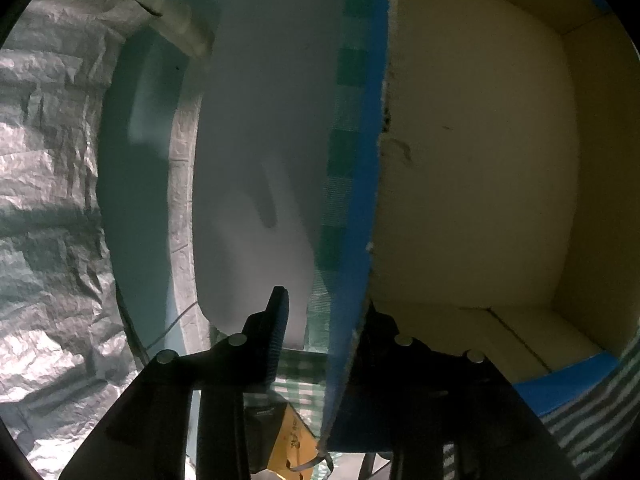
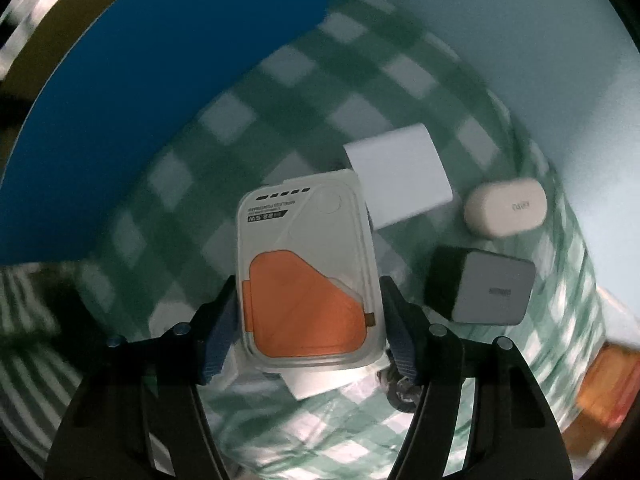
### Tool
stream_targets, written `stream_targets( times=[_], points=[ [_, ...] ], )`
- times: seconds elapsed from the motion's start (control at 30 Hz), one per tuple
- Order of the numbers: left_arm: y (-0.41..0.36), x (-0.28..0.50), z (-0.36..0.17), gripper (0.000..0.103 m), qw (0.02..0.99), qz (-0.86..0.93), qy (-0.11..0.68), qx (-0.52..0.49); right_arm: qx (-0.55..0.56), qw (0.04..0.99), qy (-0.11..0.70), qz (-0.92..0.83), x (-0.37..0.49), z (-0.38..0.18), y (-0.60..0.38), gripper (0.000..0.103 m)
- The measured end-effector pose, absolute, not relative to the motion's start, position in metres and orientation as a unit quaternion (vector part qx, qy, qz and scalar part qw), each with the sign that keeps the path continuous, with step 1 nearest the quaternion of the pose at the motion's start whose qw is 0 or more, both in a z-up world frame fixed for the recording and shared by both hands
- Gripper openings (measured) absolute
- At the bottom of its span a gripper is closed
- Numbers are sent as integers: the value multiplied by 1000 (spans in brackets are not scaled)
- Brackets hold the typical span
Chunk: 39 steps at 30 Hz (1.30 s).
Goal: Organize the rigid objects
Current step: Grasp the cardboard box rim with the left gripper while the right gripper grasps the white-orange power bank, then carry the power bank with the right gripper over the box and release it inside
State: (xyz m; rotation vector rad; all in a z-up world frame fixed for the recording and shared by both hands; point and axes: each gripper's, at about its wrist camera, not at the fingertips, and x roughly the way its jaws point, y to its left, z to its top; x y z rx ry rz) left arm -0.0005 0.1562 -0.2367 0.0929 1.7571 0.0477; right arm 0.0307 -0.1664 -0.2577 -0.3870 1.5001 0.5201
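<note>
My left tongs point(image 1: 320, 320) pointed forward with the two black arms spread apart. One finger point(image 1: 278, 320), ribbed on its inner face, stood clear on the left side; the other was mostly hidden behind the blue edge of a box wall point(image 1: 352, 280) that ran between the two, so I could not tell whether they pressed on it.

My right tongs point(image 2: 306, 328) also pointed forward, angled down. Their blue-padded fingers point(image 2: 216, 344) sat against the two long sides of a white and orange power bank point(image 2: 306, 276), closed on it. The black arms splayed outward toward the lower corners of the wrist view.
</note>
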Motion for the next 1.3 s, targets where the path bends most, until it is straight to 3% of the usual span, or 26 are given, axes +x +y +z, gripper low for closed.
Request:
stream_targets(
  times=[0.47,0.57,0.77,0.9,1.3],
  points=[
    [161,1,-236,34,643,8,765,34,-75,680,708,173,53,-283,-117,68],
    [160,3,-230,25,645,2,764,31,-61,688,706,159,61,-282,-111,69],
    [161,-1,-223,18,650,-12,759,39,-76,690,705,142,74,-285,-92,74],
    [160,-3,-221,18,651,-15,758,40,-98,698,698,127,67,-286,-74,64],
    [156,-9,-215,18,657,-23,753,42,-28,704,696,136,72,-258,-92,63]
  ],
)
